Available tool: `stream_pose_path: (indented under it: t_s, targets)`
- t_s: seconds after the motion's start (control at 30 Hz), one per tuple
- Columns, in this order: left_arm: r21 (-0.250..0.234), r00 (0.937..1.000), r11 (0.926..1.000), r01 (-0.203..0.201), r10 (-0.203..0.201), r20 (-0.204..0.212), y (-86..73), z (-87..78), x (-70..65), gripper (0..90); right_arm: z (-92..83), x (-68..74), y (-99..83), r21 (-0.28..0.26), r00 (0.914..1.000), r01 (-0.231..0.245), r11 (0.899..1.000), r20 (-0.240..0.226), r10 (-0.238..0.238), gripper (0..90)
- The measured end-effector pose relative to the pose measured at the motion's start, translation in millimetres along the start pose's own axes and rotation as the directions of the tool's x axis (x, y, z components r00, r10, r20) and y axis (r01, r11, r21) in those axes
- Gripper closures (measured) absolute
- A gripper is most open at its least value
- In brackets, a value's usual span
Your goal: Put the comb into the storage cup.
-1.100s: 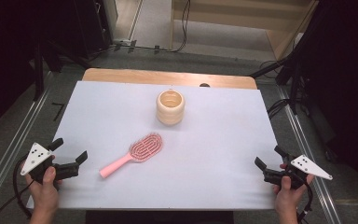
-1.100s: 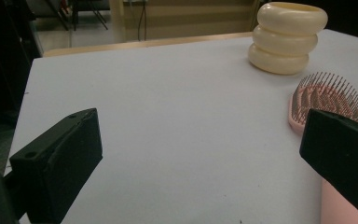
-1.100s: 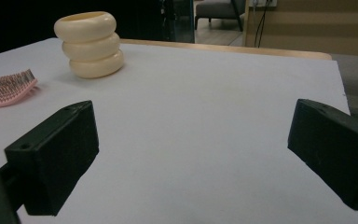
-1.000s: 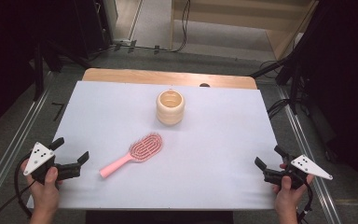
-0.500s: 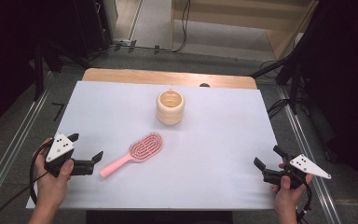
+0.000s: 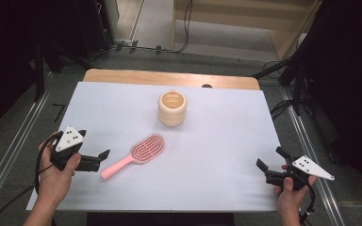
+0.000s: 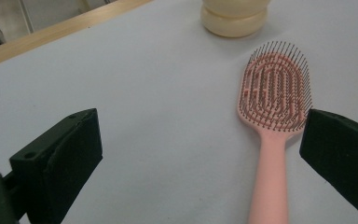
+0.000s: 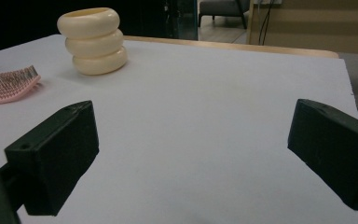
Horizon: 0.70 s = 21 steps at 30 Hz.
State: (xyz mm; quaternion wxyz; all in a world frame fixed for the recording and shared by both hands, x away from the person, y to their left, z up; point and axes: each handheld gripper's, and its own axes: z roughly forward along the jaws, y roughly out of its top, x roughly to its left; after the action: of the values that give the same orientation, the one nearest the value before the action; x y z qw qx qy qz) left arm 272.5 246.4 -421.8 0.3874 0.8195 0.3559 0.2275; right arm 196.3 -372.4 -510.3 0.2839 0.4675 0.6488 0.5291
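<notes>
A pink hairbrush (image 6: 136,154) lies bristles up on the white table (image 6: 226,127), its handle pointing toward the near left. My left gripper (image 6: 101,159) stands open just left of the handle's end. In the left gripper view the brush (image 7: 275,93) sits ahead, its handle close to the right-hand jaw, and nothing is held in the left gripper (image 7: 200,154). A cream ringed cup (image 6: 172,108) stands upright beyond the brush. My right gripper (image 6: 269,158) rests open near the front right corner, far from both. The right gripper (image 8: 191,154) faces the cup (image 8: 95,42) and the brush head (image 8: 7,84).
A wooden strip (image 6: 169,77) runs along the table's far edge. Metal rails (image 6: 9,155) flank the table on both sides, with cables on the floor behind. The person's hands hold both grippers near the front edge.
My left gripper has moved right and slightly forward, from the table's left edge to just beside the brush handle. The right gripper, brush and cup have stayed put.
</notes>
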Motion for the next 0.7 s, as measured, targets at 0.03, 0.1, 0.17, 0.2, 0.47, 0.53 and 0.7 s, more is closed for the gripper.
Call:
stream_pose_path:
  t_s: [0.03, 0.1, 0.17, 0.2, 0.47, 0.53, 0.7]
  targets:
    - [0.009, 1.0000, 0.9999, -0.006, 0.006, 0.005, 0.8, 0.8, -0.3, 0.0, 0.3, 0.2, 0.0, 0.002, 1.0000, -0.001, 1.000, -0.001, 0.001, 0.2]
    - [0.022, 0.9998, 0.9997, -0.013, 0.013, 0.015, 2.1, 2.4, -1.0, 0.0, 0.6, 0.7, 0.0, 0.009, 1.0000, -0.003, 1.000, -0.001, 0.003, 0.2]
    - [0.032, 0.9996, 0.9993, -0.019, 0.019, 0.021, 3.8, 4.7, -2.2, 0.0, 1.2, 0.6, 0.1, 0.008, 1.0000, 0.004, 1.000, 0.000, -0.004, 0.2]
    - [0.041, 0.9995, 0.9988, -0.025, 0.024, 0.022, 4.8, 5.3, -2.6, 0.0, 1.5, 0.7, 0.1, 0.011, 1.0000, 0.005, 1.000, 0.000, -0.005, 0.2]
    - [0.074, 0.9992, 0.9968, -0.029, 0.027, 0.030, 10.8, 12.5, -5.5, 0.0, 2.2, 1.0, -0.1, 0.014, 1.0000, 0.003, 1.000, -0.001, -0.003, 0.2]
    - [0.081, 0.9990, 0.9963, -0.030, 0.027, 0.036, 11.4, 14.8, -6.1, 0.0, 2.5, 0.9, -0.2, 0.015, 1.0000, 0.005, 1.000, -0.001, -0.005, 0.2]
    - [0.111, 0.9986, 0.9930, -0.038, 0.034, 0.040, 13.1, 20.8, -8.3, 0.0, 3.0, 1.3, -0.2, 0.022, 1.0000, 0.002, 1.000, 0.000, -0.002, 0.2]
